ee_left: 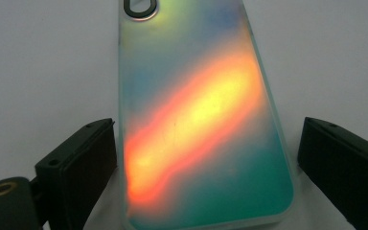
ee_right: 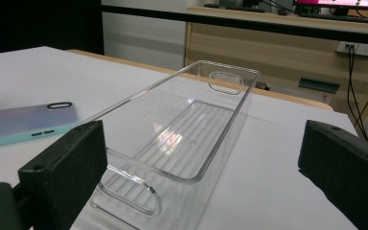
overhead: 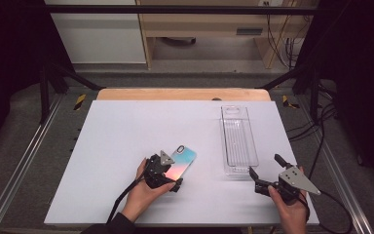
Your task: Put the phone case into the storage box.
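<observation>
A phone [overhead: 184,162] in an iridescent case, teal with an orange-pink streak, lies face down on the white table [overhead: 126,131]. My left gripper [overhead: 171,171] is open, and its jaws straddle the phone's lower end. In the left gripper view the phone [ee_left: 196,120] sits between the jaws with small gaps on both sides of the left gripper [ee_left: 208,128]. A clear plastic tray [overhead: 238,139] lies lengthwise to the right. My right gripper [overhead: 264,165] is open just short of the tray's near end. In the right gripper view the right gripper [ee_right: 203,136] faces the tray [ee_right: 230,120], with the phone [ee_right: 24,122] to the left.
The white table rests on a wooden top [overhead: 182,94] inside a metal frame [overhead: 19,156]. Wooden furniture [overhead: 214,24] and cables [overhead: 282,44] stand beyond the far edge. Bare white surface spreads across the table's left half and far side.
</observation>
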